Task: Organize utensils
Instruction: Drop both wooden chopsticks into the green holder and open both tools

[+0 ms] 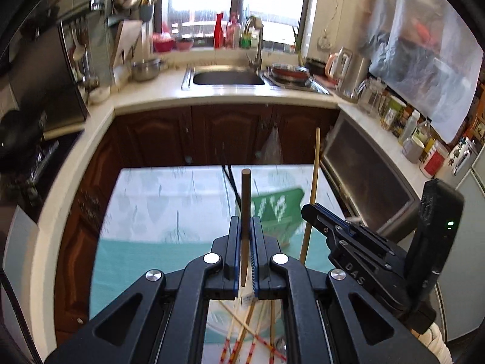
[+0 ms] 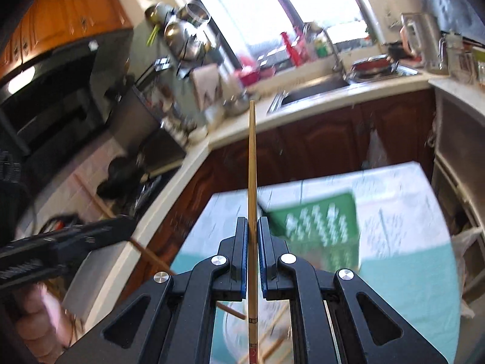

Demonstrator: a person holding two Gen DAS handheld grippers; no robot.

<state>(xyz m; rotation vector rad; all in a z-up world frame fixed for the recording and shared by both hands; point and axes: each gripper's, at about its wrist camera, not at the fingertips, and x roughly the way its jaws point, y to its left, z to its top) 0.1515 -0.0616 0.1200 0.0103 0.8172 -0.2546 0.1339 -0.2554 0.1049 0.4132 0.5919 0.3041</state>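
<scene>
Overhead, both grippers hang above the table (image 1: 157, 200), each with a chopstick upright between its fingers. The left gripper (image 1: 245, 242) points level toward the sink counter (image 1: 230, 94); its black jaws with blue pads are nearly together, pinching a dark brown chopstick (image 1: 245, 212), a thick round-ended stick that rises past the fingertips. The right gripper (image 2: 252, 242) is tilted and rolled, its view blurred; its jaws are closed on a pale bamboo chopstick (image 2: 252, 182), slim and straight, with red markings near its lower end. In the left view the right gripper shows just to the right, the pale stick rising beside it. Below the jaws lie loose chopsticks (image 1: 251, 333), crossed in a heap, some with red-banded ends. A green perforated basket (image 2: 321, 230) lies on the table, which wears a glossy pale and teal patterned cloth. Dark wooden cabinets (image 1: 230, 133) stand behind.
</scene>
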